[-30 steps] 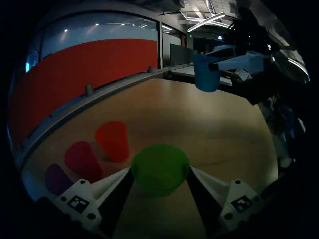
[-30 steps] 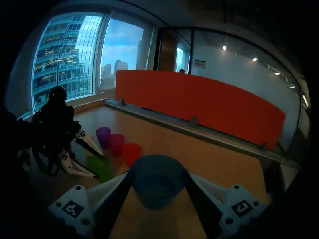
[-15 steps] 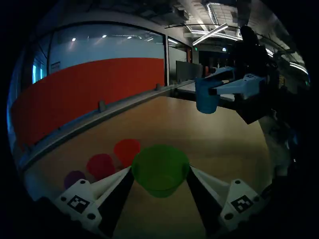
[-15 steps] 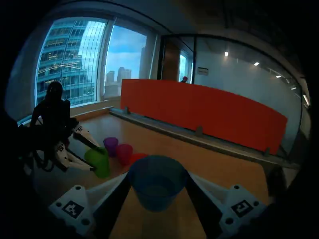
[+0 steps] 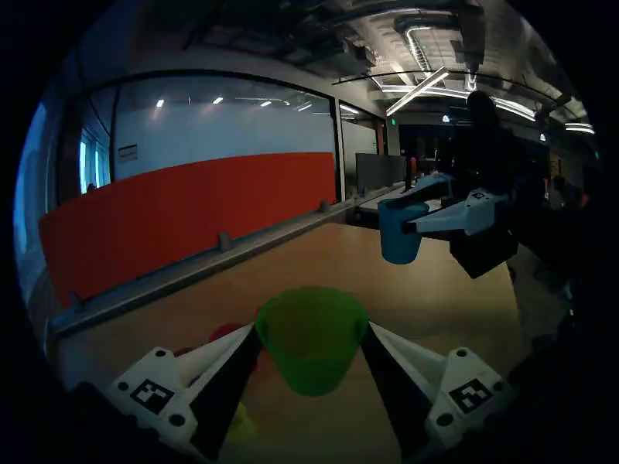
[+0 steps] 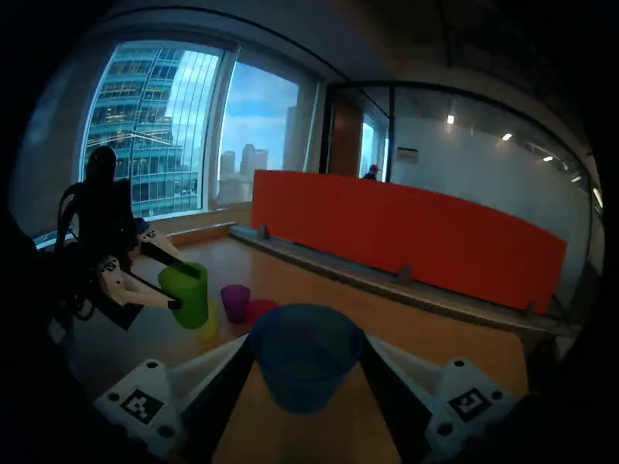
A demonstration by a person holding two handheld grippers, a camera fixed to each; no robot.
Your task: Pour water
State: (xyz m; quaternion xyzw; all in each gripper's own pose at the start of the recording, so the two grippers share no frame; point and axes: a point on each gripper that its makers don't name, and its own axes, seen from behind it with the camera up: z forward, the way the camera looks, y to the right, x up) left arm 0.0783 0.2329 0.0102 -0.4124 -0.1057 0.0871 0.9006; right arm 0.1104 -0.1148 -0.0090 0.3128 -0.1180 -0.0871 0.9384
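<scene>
Left gripper [image 5: 309, 331]: both fingers closed against the sides of a green translucent plastic cup [image 5: 311, 352], gripping it just below the rim.
Green cup attitude: upright, mouth up; contents not discernible.
Right gripper [image 6: 306, 340]: both fingers clamped on a blue translucent plastic cup [image 6: 304, 367], one finger on each side.
Blue cup attitude: upright, mouth up; water level not discernible in the dim light.
Finger markings: black-and-white marker squares [image 5: 151, 394] on the white finger bodies of both grippers.
Relative position, left gripper view: blue cup farther off, up and to the right, well apart from the green cup, held above the light wooden table top [image 5: 433, 298].
Relative position, right gripper view: green cup farther off at left, between the left gripper's fingers, in front of the dark figure of the person [image 6: 97, 213].
Other cups on table: small purple plastic cup [image 6: 235, 301]; red plastic cup [image 6: 261, 309] just beside it; yellow plastic cup [image 6: 207, 331] low beside the green cup, contact between the two not determinable.
Background: long orange-red partition panel [image 6: 418, 232] along the far table edge; tall glass window [image 6: 155, 131] with high-rise buildings outside; linear ceiling lights [image 5: 418, 81].
</scene>
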